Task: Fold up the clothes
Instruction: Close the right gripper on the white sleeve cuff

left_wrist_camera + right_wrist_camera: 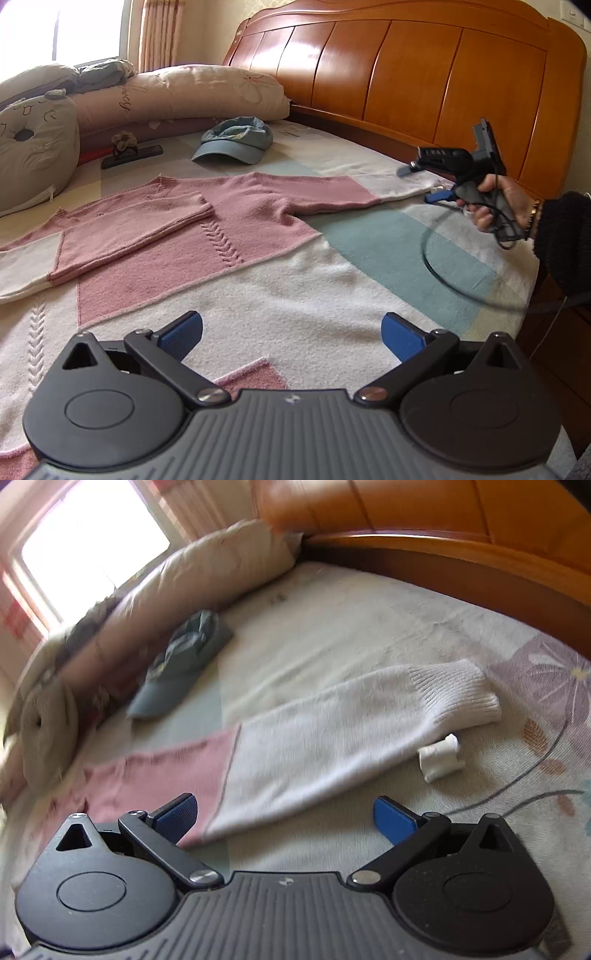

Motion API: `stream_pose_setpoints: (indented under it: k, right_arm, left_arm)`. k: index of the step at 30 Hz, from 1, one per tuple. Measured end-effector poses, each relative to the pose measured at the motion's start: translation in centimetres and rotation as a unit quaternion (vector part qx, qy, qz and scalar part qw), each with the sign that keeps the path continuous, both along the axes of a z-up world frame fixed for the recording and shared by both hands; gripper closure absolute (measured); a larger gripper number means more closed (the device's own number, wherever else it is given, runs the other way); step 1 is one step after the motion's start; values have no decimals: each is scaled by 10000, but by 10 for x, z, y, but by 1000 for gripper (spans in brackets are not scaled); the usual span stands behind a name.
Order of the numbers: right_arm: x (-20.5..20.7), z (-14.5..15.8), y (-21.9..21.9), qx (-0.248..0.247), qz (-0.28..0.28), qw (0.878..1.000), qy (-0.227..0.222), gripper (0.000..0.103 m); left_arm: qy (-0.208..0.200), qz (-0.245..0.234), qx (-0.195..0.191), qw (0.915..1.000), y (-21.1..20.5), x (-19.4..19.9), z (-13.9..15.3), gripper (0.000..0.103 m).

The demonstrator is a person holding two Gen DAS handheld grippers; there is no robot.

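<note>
— Left gripper? 
— Spread, empty, above the sweater hem. 
— Right gripper? 
— Spread too, over the white sleeve; cap beyond it on the bed.

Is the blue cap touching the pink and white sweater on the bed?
Apart. The left wrist view shows a strip of bare bedcover between the blue cap and the pink and white sweater.
</note>
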State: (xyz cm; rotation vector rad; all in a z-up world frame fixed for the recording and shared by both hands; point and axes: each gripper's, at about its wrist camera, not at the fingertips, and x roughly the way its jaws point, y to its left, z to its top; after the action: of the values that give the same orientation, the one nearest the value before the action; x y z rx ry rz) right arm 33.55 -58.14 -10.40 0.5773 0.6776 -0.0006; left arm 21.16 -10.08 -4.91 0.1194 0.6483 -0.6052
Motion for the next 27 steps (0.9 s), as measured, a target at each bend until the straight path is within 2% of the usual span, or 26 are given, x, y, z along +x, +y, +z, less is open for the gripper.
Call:
stream_pose_setpoints:
  k: [4, 9, 18, 27]
  right_arm:
    - [6, -7, -6, 373, -346, 9980, -379, 0]
    - [19, -11, -10, 452, -514, 9955, -657, 0]
    - [54, -11, 1, -118, -493, 9967, -632, 0]
    - [62, -13, 10, -548, -458, 9951, -685, 0]
  left_arm:
    - [36, -25, 26, 10000, -2, 1, -2, 1]
    - [88, -42, 61, 9999, -4, 4, -6, 1]
    - [117, -113, 137, 9998, -5, 8, -12, 1]
    - [81, -76, 109, 9999, -3, 16, -12, 1]
